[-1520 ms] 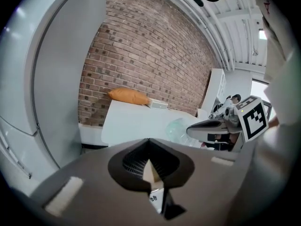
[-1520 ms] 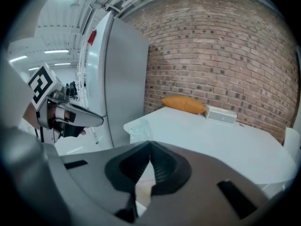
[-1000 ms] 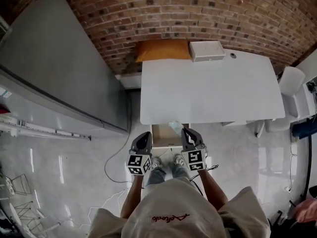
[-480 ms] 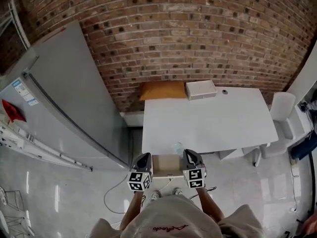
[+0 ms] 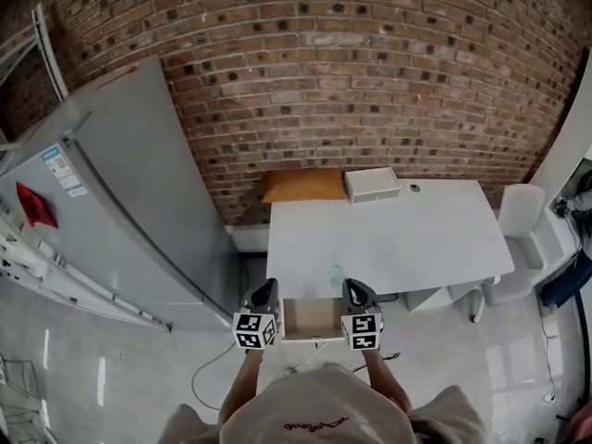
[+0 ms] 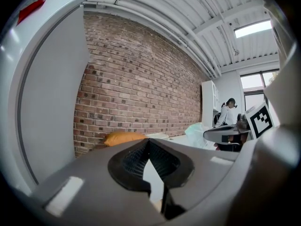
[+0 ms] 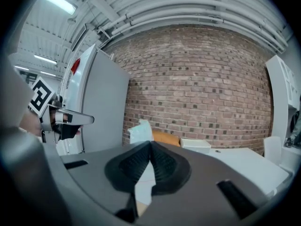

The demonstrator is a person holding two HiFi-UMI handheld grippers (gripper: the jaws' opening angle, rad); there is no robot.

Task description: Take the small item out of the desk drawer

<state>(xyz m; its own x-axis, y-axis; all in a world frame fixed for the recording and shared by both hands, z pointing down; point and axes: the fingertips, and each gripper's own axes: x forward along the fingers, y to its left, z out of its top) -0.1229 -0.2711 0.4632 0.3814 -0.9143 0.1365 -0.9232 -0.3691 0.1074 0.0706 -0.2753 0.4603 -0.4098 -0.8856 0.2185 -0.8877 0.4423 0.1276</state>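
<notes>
In the head view the white desk point(image 5: 416, 239) has its drawer point(image 5: 310, 318) pulled open at the front edge, and the wooden inside looks bare. My right gripper point(image 5: 352, 283) hangs over the drawer's right side. It is shut on a small pale crumpled plastic packet point(image 5: 331, 273), which sticks out up and to the left of the tips above the desk's front edge. The packet point(image 7: 140, 131) shows just past the closed jaws in the right gripper view. My left gripper point(image 5: 267, 285) hovers over the drawer's left side, shut and holding nothing.
An orange cushion point(image 5: 301, 185) and a white box point(image 5: 372, 184) lie at the back of the desk against the brick wall. A tall grey cabinet point(image 5: 129, 202) stands to the left, a white chair point(image 5: 518, 213) to the right. A cable point(image 5: 217, 363) trails on the floor.
Both grippers have risen from the drawer mouth. The packet went up with the right gripper, from over the drawer to above the desk's front edge. The head view has tilted up.
</notes>
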